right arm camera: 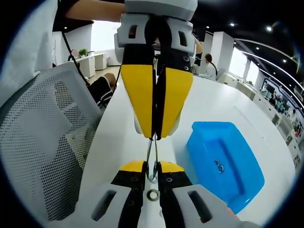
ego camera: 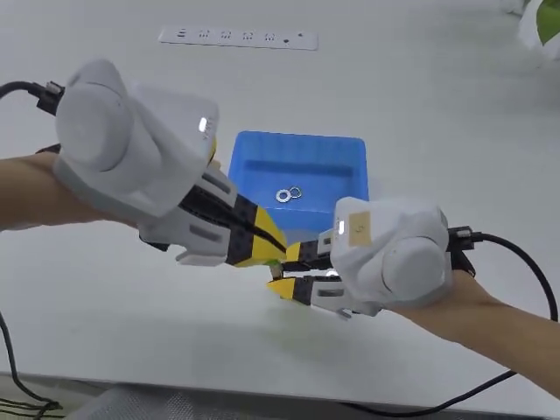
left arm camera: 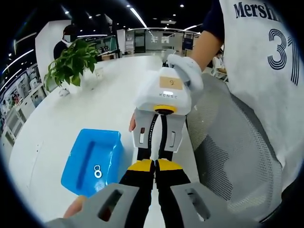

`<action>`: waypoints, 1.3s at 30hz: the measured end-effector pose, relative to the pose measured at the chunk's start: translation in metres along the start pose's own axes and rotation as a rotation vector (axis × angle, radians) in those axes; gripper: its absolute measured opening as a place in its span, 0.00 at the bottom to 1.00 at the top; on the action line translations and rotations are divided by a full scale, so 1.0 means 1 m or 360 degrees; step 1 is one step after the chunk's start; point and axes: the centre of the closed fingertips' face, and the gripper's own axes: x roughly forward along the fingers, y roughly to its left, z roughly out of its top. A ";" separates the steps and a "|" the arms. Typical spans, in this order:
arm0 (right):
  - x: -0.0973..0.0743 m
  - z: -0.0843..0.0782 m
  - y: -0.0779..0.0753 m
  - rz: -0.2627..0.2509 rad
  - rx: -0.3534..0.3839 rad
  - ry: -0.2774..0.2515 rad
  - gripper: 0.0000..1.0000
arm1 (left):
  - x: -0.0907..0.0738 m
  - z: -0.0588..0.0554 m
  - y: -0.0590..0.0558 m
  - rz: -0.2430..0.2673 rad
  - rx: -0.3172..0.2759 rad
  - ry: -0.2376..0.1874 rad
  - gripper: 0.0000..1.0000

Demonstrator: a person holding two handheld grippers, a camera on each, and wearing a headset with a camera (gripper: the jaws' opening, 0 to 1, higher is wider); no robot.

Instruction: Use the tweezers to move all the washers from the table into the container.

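Note:
A blue container (ego camera: 297, 142) stands on the white table and holds two washers (ego camera: 289, 194). Just in front of it the two grippers meet tip to tip. My left gripper (ego camera: 278, 249) comes in from the left with its yellow jaws shut on thin metal tweezers (right arm camera: 153, 152). From the right, my right gripper (right arm camera: 152, 167) closes on the tweezers' lower end. One washer (right arm camera: 153, 194) lies on the table right under the tweezers' tips. In the left gripper view the container (left arm camera: 85, 180) sits to the left of my left gripper (left arm camera: 155, 165).
A power strip (ego camera: 238, 38) lies at the far edge of the table and a potted plant (left arm camera: 71, 61) stands beyond the container. A mesh chair (right arm camera: 42, 142) is beside the table's near edge. A cable (ego camera: 516, 262) trails from the right gripper.

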 end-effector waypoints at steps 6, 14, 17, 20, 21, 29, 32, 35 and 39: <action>0.000 0.000 0.001 0.0002 0.0011 -0.0012 0.10 | 0.001 0.000 -0.002 -0.0018 -0.0012 -0.0006 0.05; -0.001 -0.001 0.001 0.0010 0.0040 -0.0014 0.10 | 0.003 0.001 -0.002 -0.0026 -0.0022 -0.0013 0.05; -0.001 -0.001 0.001 0.0011 0.0040 -0.0010 0.10 | 0.003 0.002 -0.002 -0.0033 -0.0026 -0.0009 0.05; -0.002 -0.001 0.001 0.0021 0.0042 -0.0003 0.10 | 0.004 0.003 -0.002 -0.0036 -0.0013 0.0006 0.05; -0.003 0.000 0.000 0.0021 0.0035 -0.0003 0.10 | 0.003 0.004 -0.002 -0.0037 -0.0018 0.0006 0.05; -0.014 0.017 -0.012 -0.0025 0.0032 -0.0053 0.10 | -0.012 0.019 0.008 -0.0003 -0.0024 -0.0025 0.05; -0.018 0.026 -0.018 -0.0050 0.0006 -0.0067 0.10 | -0.019 0.026 0.011 0.0009 0.0012 -0.0020 0.05; -0.022 0.033 -0.023 -0.0069 -0.0015 -0.0079 0.10 | -0.025 0.032 0.015 0.0024 0.0036 -0.0022 0.05; -0.028 0.040 -0.031 -0.0111 -0.0055 -0.0083 0.10 | -0.031 0.040 0.020 0.0032 0.0066 -0.0030 0.05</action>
